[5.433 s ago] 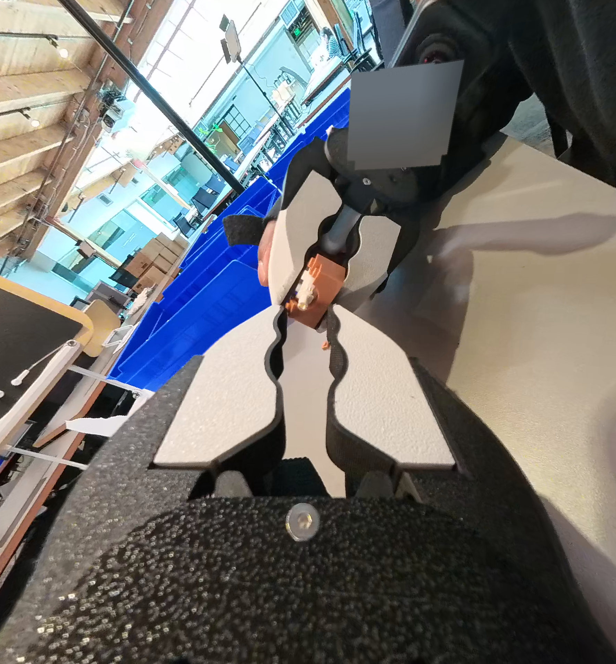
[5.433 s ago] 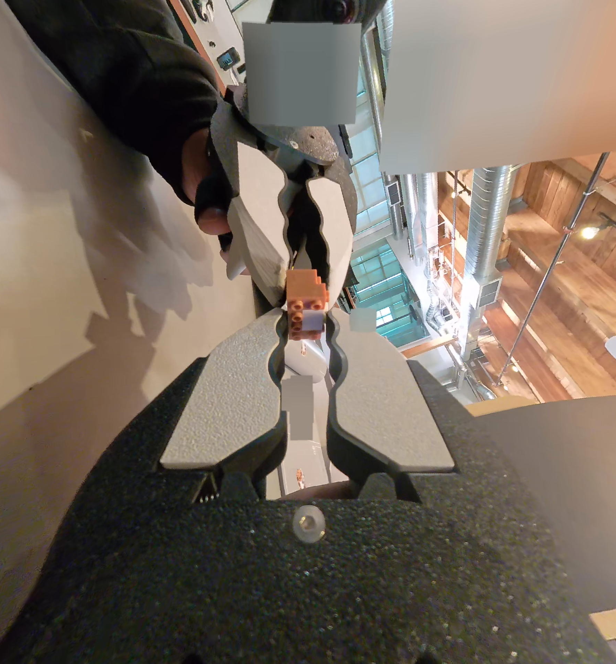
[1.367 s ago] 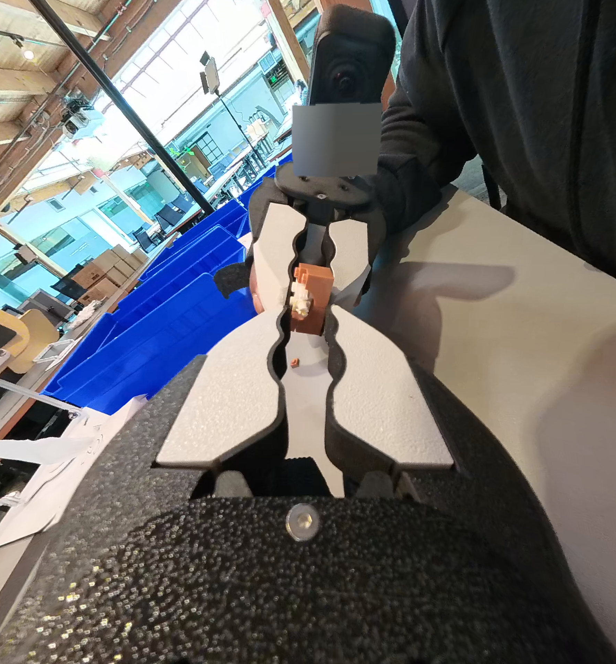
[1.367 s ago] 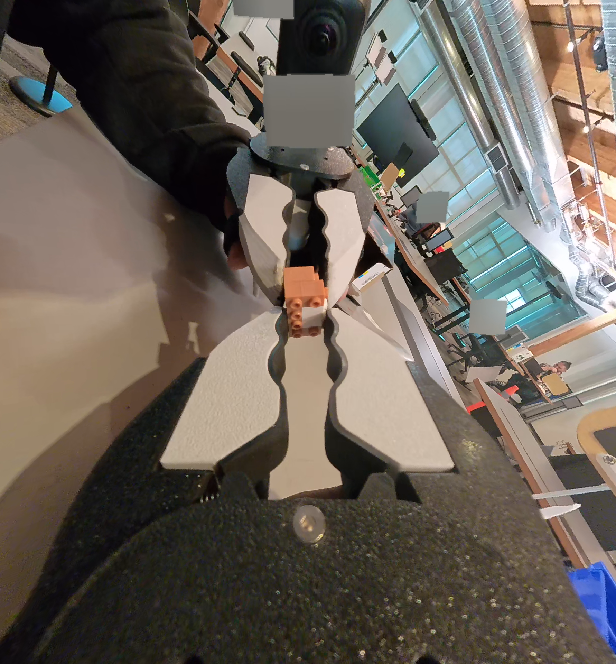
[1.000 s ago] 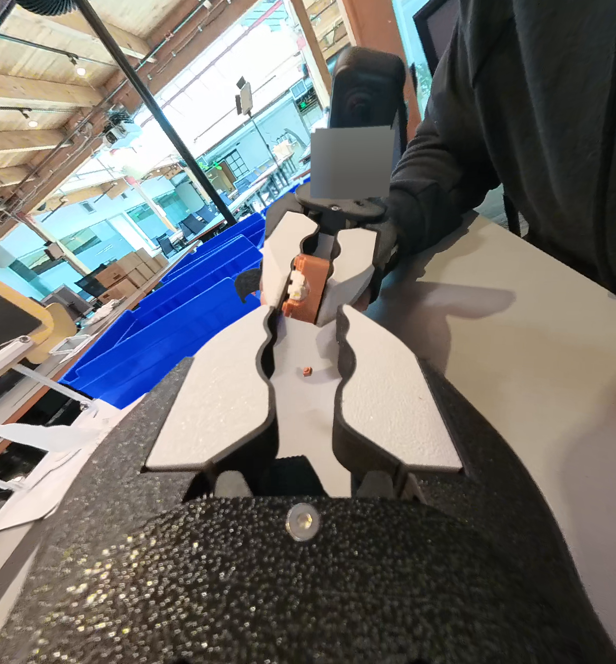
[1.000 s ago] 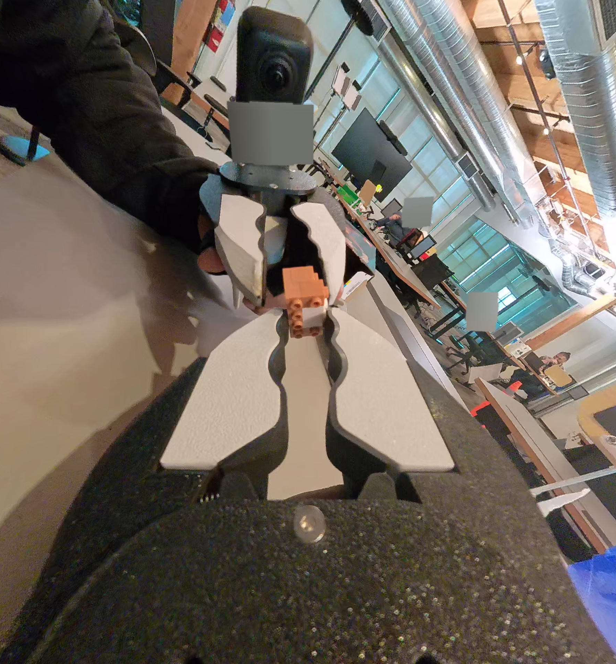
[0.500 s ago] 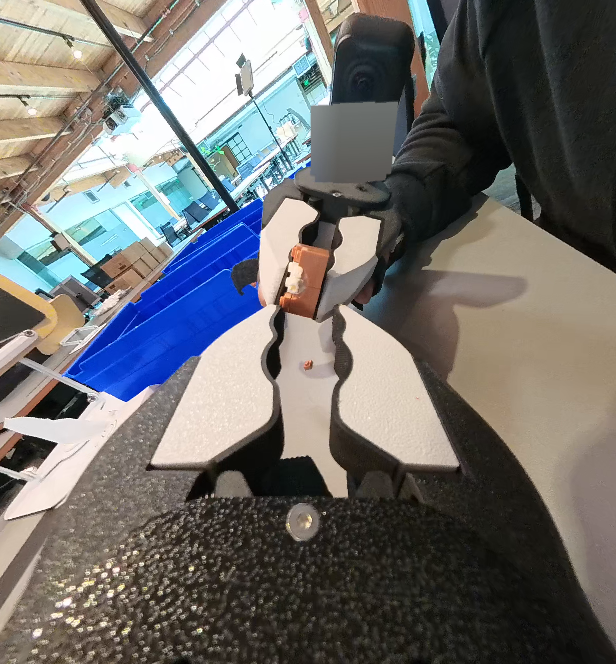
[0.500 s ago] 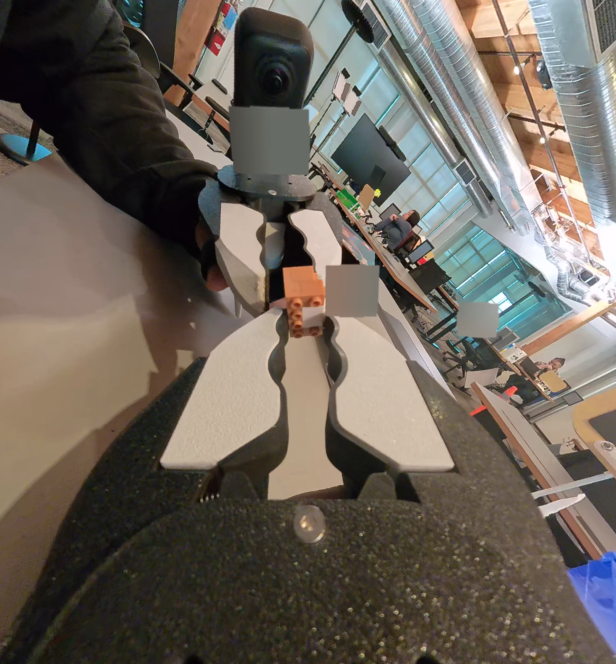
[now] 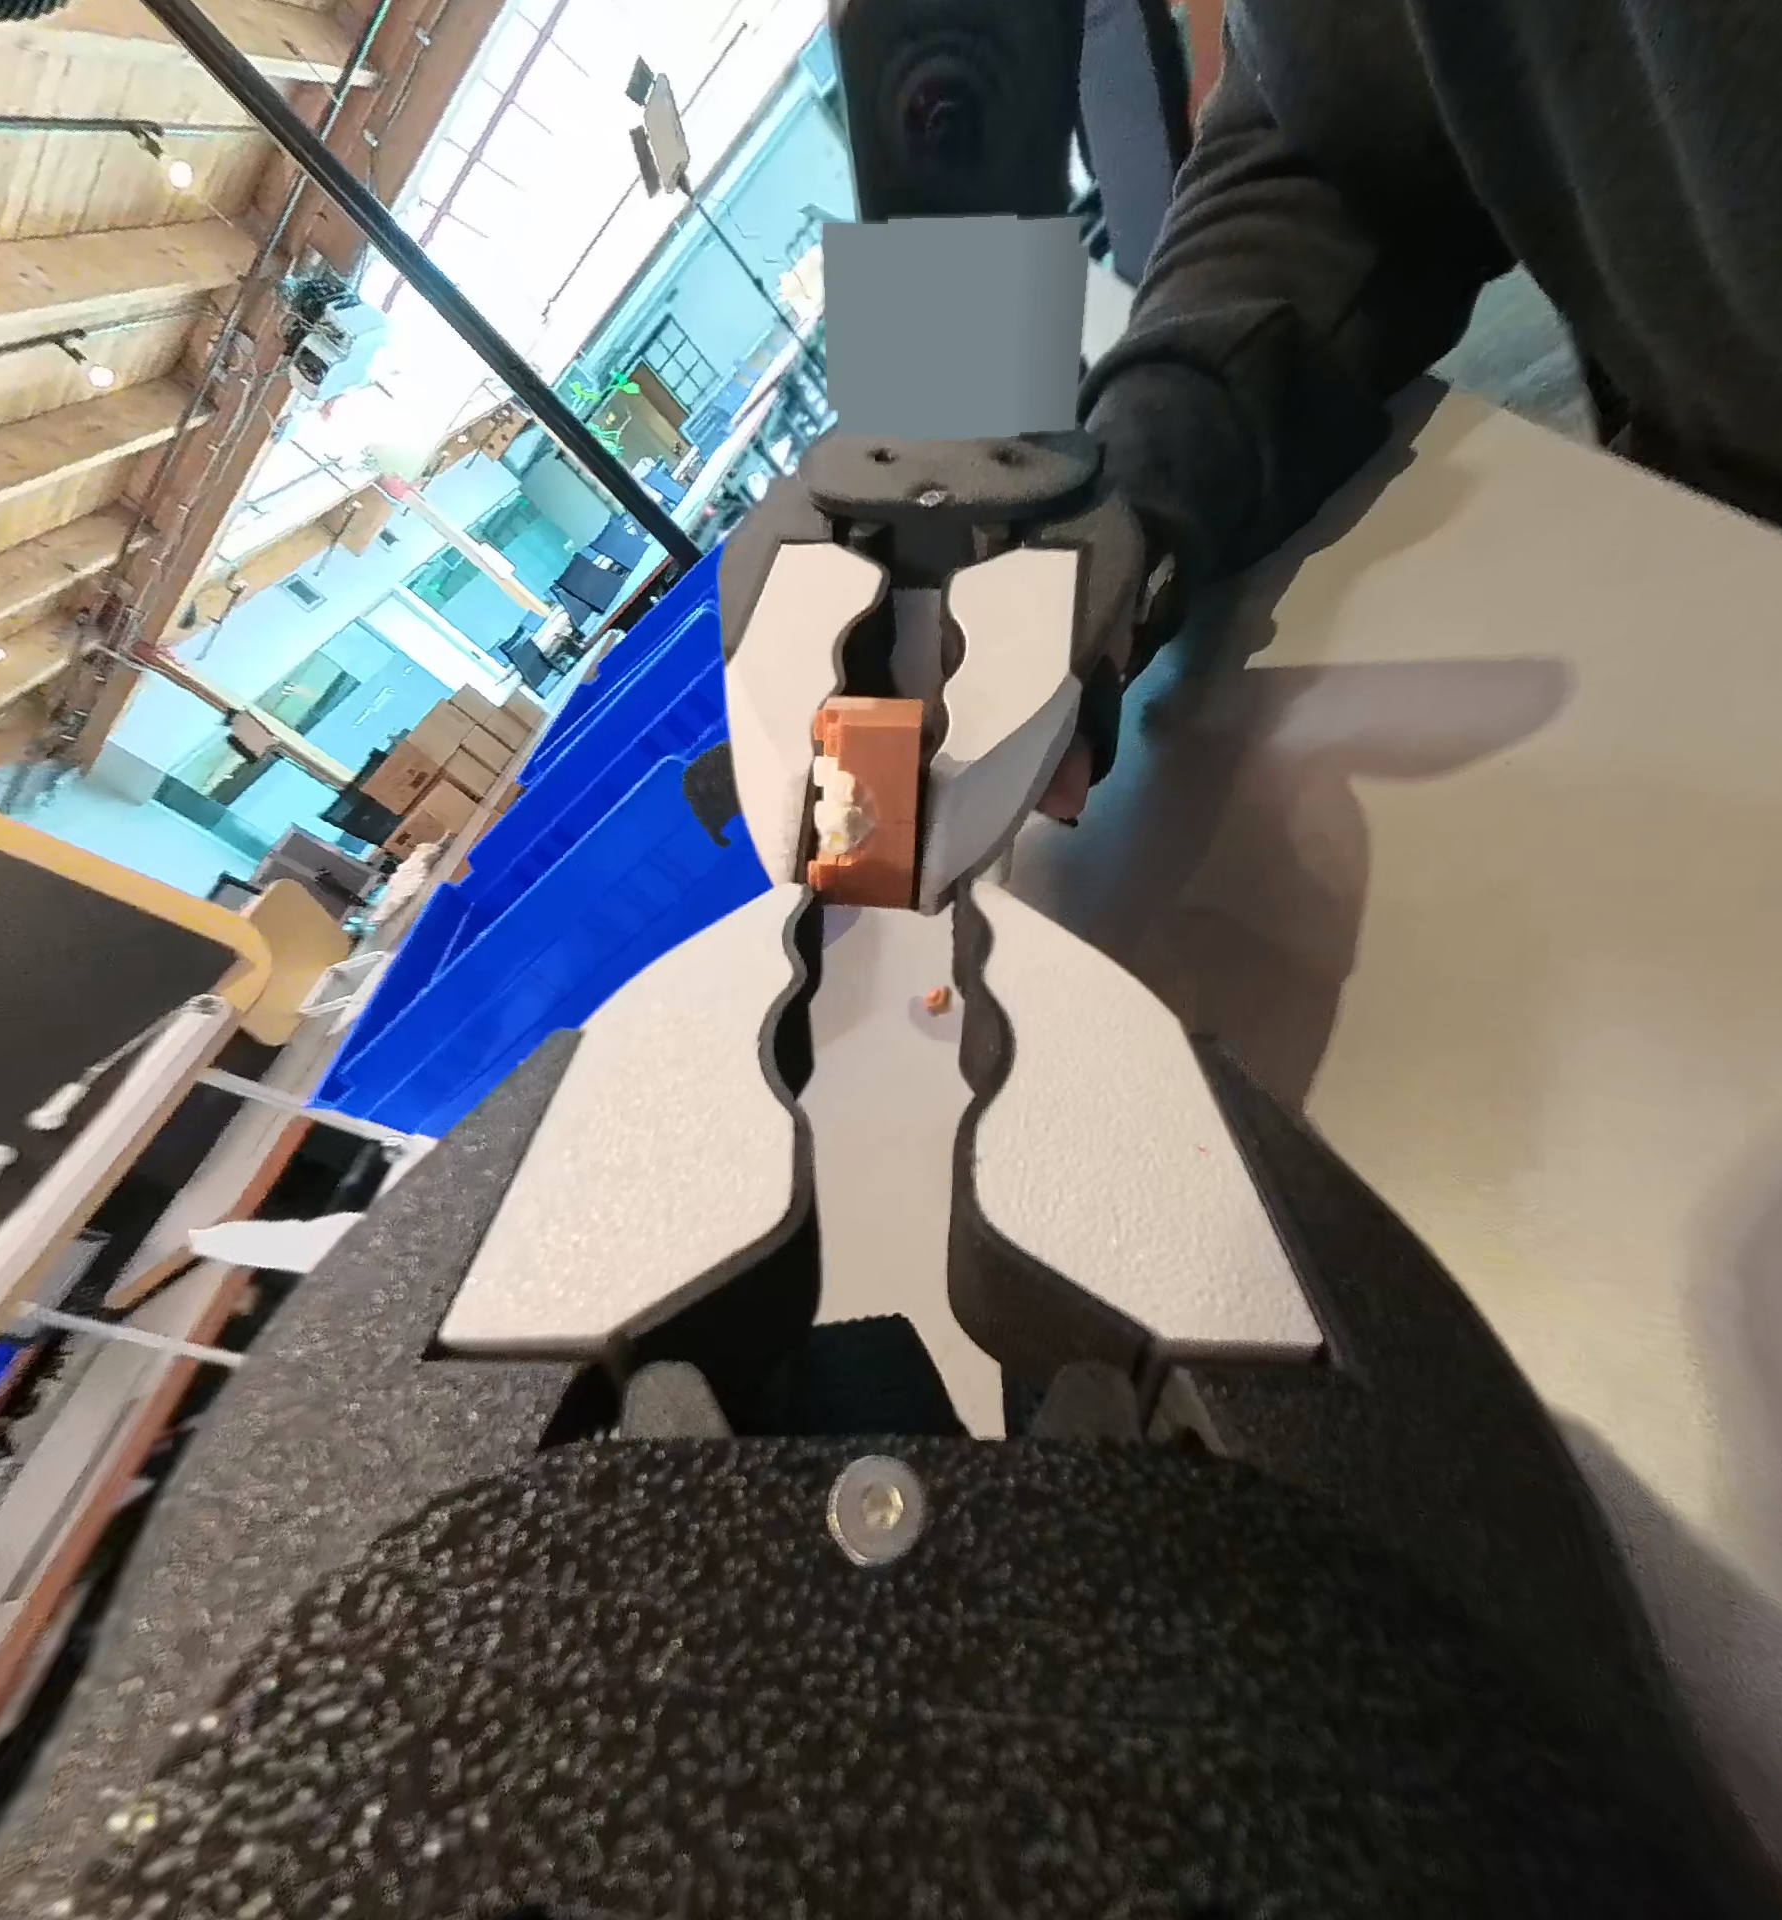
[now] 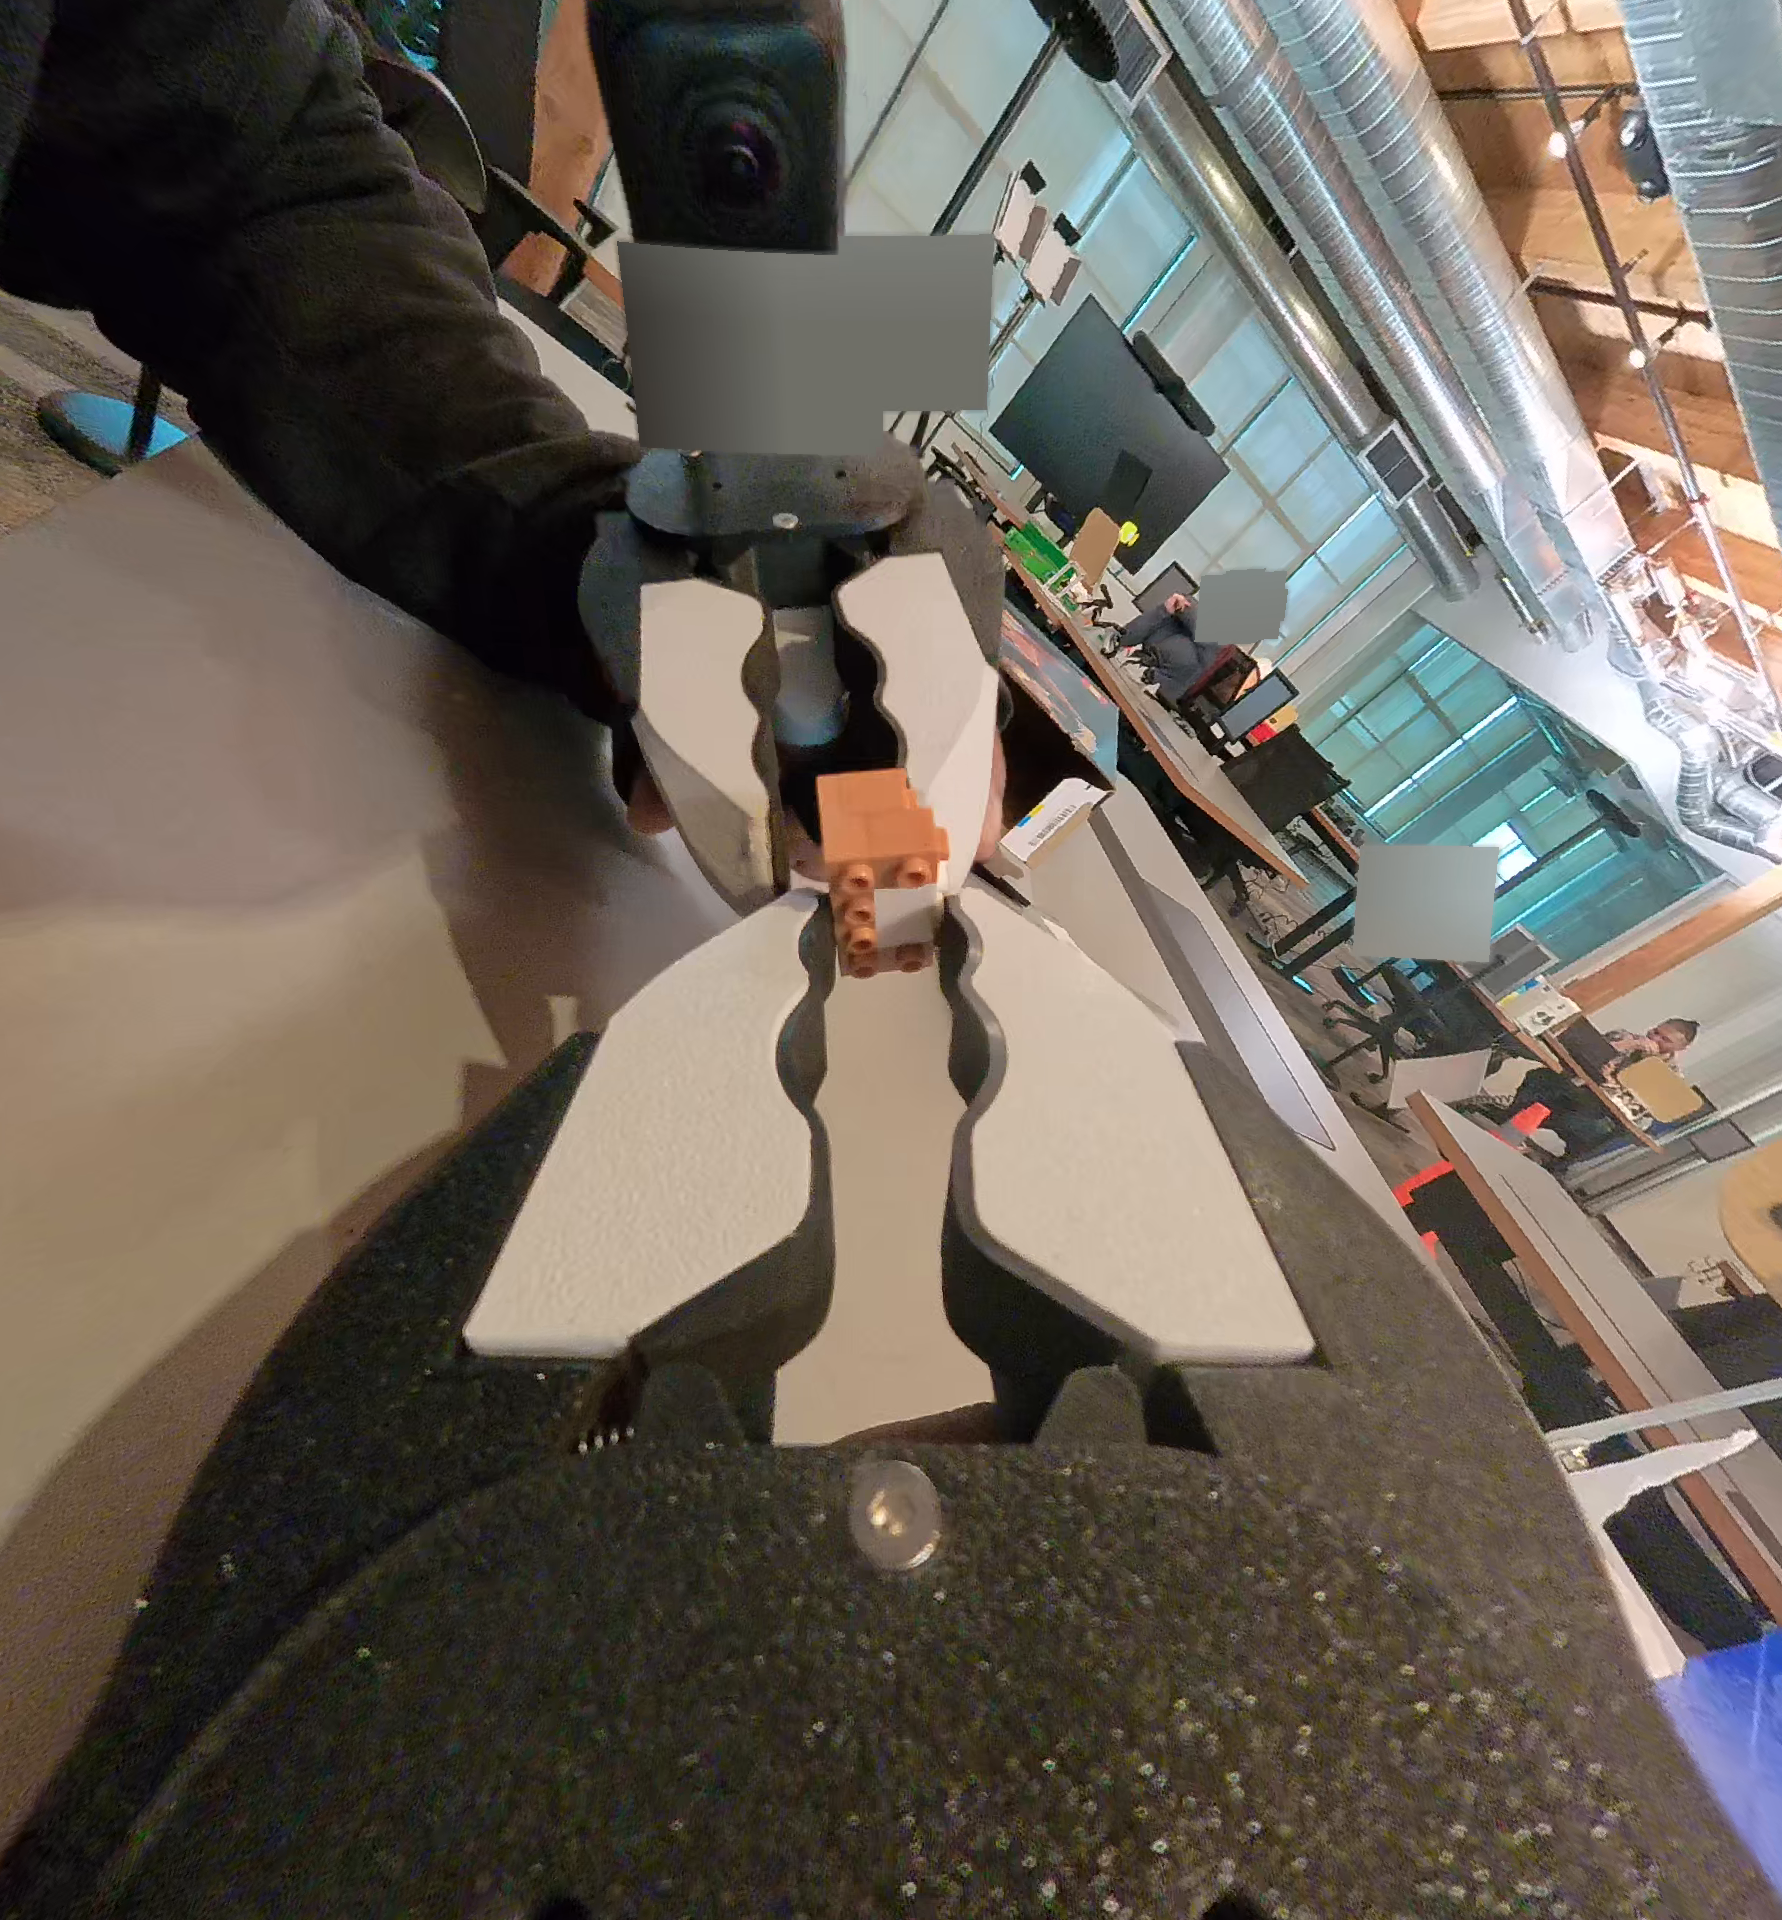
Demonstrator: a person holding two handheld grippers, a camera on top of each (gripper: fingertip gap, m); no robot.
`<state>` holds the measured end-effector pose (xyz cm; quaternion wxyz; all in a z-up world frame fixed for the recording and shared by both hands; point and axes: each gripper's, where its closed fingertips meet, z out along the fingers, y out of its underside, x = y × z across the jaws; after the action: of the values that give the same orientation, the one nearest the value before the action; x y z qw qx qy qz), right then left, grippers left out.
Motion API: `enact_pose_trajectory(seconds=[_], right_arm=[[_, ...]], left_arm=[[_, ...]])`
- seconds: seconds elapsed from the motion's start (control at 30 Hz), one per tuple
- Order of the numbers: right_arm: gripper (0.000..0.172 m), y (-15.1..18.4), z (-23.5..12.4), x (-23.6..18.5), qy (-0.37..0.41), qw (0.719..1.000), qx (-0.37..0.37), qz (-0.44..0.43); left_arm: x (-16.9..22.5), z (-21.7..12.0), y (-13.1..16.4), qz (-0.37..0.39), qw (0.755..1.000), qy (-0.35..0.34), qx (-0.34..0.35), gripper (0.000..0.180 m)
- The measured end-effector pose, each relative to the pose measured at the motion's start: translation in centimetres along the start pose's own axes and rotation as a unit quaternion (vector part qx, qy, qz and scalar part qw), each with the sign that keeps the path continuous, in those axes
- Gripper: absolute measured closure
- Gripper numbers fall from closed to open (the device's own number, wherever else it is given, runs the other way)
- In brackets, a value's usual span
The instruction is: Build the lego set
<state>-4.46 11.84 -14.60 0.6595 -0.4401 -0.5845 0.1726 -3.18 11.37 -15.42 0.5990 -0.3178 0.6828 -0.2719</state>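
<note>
Since a second before, the left gripper (image 9: 882, 914) had narrowed, bare, just short of the brick stack (image 10: 879, 888), which the right gripper (image 10: 882, 940) clamped above the table (image 9: 1489, 831).

Blue bins (image 9: 596, 935) stack at centre left beside the pale table (image 9: 1593, 831). Silver ducts (image 10: 1386, 260) cross the upper right, a dark monitor (image 10: 1095, 436) below them.

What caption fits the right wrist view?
Right gripper clamps an orange-and-white brick stack, facing the open left gripper.
</note>
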Motion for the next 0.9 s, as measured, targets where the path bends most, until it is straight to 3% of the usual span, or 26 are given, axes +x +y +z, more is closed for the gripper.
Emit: enact_pose_trajectory(seconds=[0.17, 0.37, 0.9], right_arm=[[0.153, 0.13, 0.13, -0.17, 0.001, 1.000, -0.008, -0.012], [0.152, 0.43, 0.31, -0.40, 0.000, 0.999, -0.021, -0.024], [0.153, 0.37, 0.27, -0.16, 0.007, 0.999, -0.026, -0.032]], left_arm=[[-0.15, -0.17, -0.23, 0.017, 1.000, -0.011, 0.005, 0.150], [0.35, -0.20, -0.55, 0.034, 0.999, -0.001, 0.009, 0.159], [0.70, 0.04, -0.49, 0.020, 1.000, 0.006, 0.010, 0.149]])
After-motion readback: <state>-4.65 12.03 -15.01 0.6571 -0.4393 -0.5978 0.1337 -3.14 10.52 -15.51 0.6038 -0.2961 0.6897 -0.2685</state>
